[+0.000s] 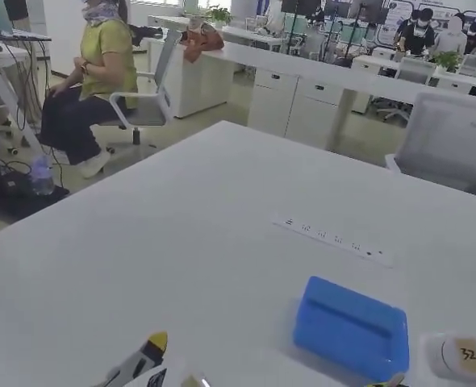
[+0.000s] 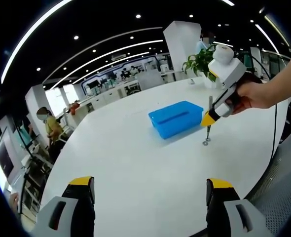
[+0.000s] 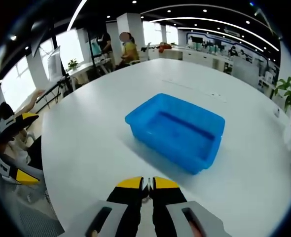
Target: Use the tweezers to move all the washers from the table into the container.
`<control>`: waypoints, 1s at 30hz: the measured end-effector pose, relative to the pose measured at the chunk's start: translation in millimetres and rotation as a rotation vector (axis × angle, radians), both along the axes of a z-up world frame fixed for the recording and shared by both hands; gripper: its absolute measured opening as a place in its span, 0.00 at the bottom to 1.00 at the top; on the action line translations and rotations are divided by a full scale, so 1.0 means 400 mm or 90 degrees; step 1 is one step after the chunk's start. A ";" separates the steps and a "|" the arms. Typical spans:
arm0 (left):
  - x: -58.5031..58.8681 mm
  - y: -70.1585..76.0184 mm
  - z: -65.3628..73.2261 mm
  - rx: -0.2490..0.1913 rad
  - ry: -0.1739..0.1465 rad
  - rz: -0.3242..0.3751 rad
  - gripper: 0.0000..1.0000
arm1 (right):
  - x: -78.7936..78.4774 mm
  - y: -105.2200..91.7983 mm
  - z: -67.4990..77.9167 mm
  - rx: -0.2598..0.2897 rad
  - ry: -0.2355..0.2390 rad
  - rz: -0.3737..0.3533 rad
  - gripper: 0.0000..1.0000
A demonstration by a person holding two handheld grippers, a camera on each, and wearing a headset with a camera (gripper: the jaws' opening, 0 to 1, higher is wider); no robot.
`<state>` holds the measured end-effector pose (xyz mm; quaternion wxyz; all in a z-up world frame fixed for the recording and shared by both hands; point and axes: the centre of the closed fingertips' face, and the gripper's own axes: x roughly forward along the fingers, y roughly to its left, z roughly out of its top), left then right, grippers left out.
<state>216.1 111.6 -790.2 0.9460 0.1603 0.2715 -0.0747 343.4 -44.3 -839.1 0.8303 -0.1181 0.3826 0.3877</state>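
We find one washer [image 2: 205, 143] lying flat on the worktop [image 2: 135, 163]. It is just beside the blue container [image 2: 177, 118], between it and the worktop edge nearest the person. Whether more washers lie around it we cannot tell; they would be too small to make out. The container's floor looks bare in the right gripper view.

The tweezers [image 2: 208, 132] point down at the washer. We cannot tell whether their tips touch it or stand just above it. The right hand-held gripper [image 2: 208, 119] has its jaws closed tight on the tweezers, which appear in its own view as a thin strip pinched between the jaws. The left hand-held gripper [image 2: 150, 183] is spread wide, holds nothing, and sits well apart from the container, towards the near edge.

Risks, in our judgement:
- **Failed pick-up.** The washer is thin and flat on a smooth surface, so the tips may skid over it instead of catching its rim.
- **Loss over the edge.** A skidding tip could flick the washer towards the near edge and off the worktop.
- **Twisting in the grip.** The tweezers are held second-hand and may turn in the jaws under downward pressure.
- **Fouling the container.** A low carry could knock the washer loose on the wall. Nothing braces the container, so a bump would also shift it.
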 end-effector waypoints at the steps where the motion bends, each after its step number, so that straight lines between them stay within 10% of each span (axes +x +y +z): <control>1: 0.000 0.000 0.000 0.001 0.000 0.000 0.96 | 0.000 0.000 0.000 0.000 -0.001 0.001 0.03; 30: -0.003 -0.001 -0.008 0.008 0.011 -0.004 0.96 | -0.006 0.018 -0.014 -0.030 -0.034 0.088 0.01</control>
